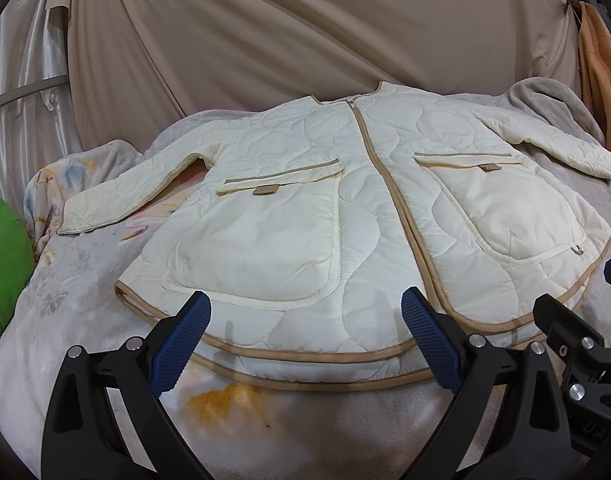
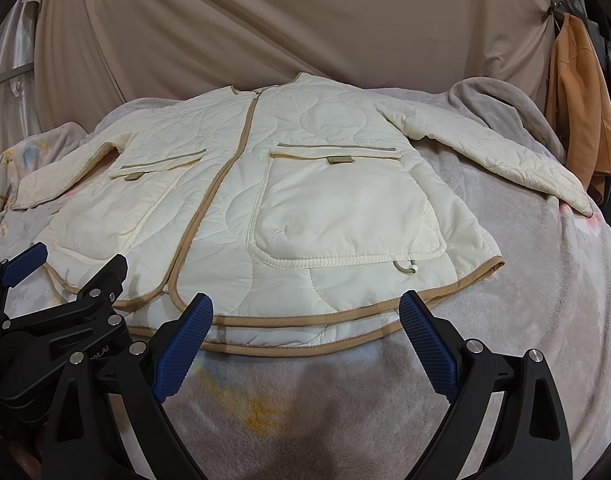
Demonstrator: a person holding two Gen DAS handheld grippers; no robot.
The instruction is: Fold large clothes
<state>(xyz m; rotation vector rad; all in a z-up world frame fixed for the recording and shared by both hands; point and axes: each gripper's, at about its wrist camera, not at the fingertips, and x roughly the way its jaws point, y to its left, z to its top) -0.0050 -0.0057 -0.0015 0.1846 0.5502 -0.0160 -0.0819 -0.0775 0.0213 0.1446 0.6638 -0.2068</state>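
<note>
Both grippers' fingers (image 1: 193,336) (image 2: 425,344) spread — jacket (image 1: 345,208) hem just beyond.

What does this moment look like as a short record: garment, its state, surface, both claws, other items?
garment: cream quilted jacket with tan trim
state: spread flat, front up, zipped, sleeves out to the sides, unfolded
surface: grey plush blanket
left claw: open, above the hem, holding nothing
right claw: open, above the hem, holding nothing
other items: green cushion at left; orange cloth hanging at right; beige draped backdrop
</note>
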